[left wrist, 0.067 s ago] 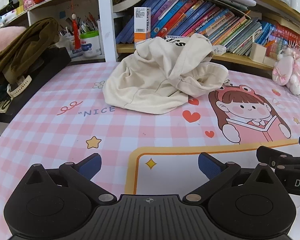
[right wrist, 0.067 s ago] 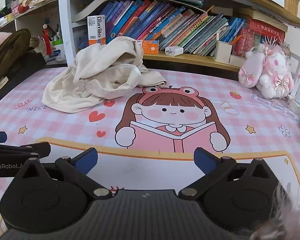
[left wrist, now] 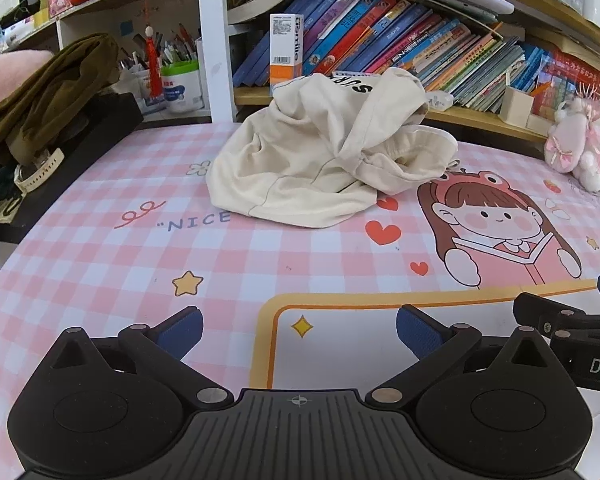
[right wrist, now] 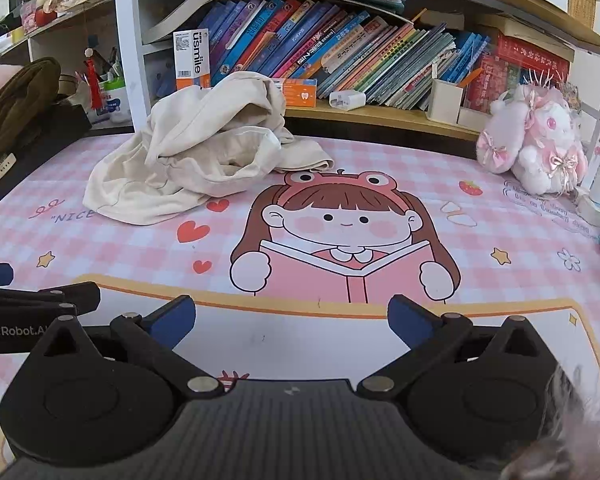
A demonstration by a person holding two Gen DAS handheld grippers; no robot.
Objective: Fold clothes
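A crumpled cream garment (left wrist: 320, 164) lies on the worktop (left wrist: 100, 248) near its far edge, just in front of the bookshelf (left wrist: 380, 52). The left gripper (left wrist: 299, 330) and the right gripper (right wrist: 291, 316) are each spread wide with nothing between the fingers, both near the front edge and well apart from the garment. Only the right wrist view shows the plush toy (right wrist: 536, 140) whole at the far right corner. The left wrist view shows an olive cloth (left wrist: 48, 92) at the left edge more fully.
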